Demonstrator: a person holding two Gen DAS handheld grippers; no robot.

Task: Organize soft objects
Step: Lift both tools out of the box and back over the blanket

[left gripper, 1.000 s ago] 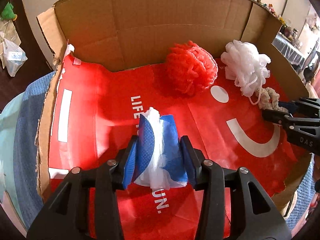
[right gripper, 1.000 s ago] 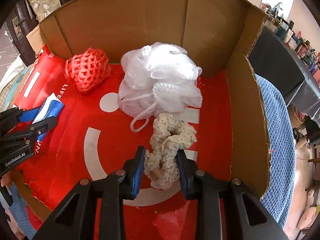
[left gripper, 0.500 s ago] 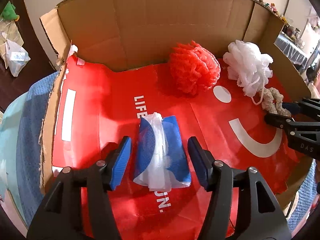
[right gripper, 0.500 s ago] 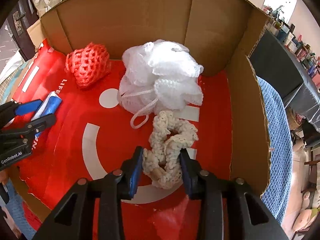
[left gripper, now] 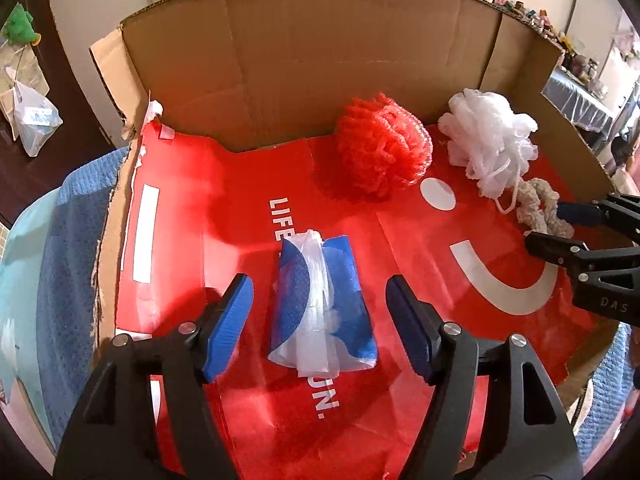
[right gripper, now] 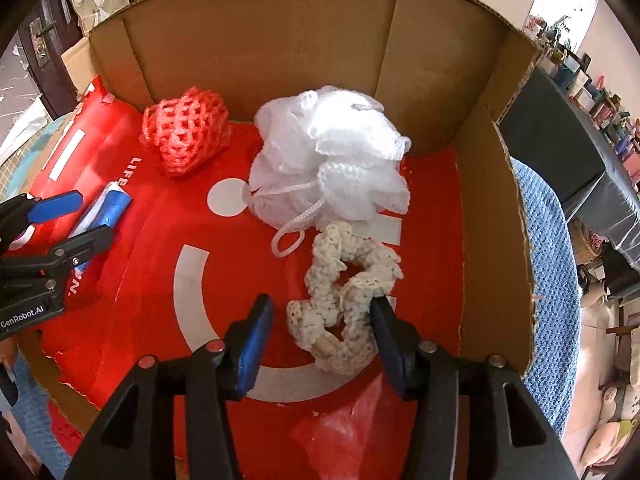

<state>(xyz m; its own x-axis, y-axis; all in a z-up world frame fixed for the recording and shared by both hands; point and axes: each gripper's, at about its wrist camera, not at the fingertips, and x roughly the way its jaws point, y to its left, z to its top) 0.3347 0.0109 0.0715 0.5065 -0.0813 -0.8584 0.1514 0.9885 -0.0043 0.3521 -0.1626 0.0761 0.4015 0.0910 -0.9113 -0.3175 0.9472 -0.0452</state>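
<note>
A blue and white tissue pack (left gripper: 322, 308) lies on the red box floor between the spread fingers of my left gripper (left gripper: 320, 316), which is open and apart from it. My right gripper (right gripper: 320, 330) is open around a cream crochet scrunchie (right gripper: 344, 304) lying on the floor; its right finger touches the scrunchie. A white mesh bath pouf (right gripper: 328, 160) with a cord loop sits just behind the scrunchie. A red net pouf (left gripper: 382, 148) sits by the back wall. The tissue pack also shows in the right wrist view (right gripper: 102, 214).
All lie in a low cardboard box (left gripper: 320, 52) with a glossy red liner (left gripper: 240, 208). The box walls stand at back and right (right gripper: 488, 208). A blue knitted cloth (right gripper: 548, 280) lies under the box. A plastic bag (left gripper: 34, 120) sits far left.
Both grippers opened. The left one let go of the tissue pack, which now lies on the floor. The right one let go of the scrunchie. Both pulled back slightly.
</note>
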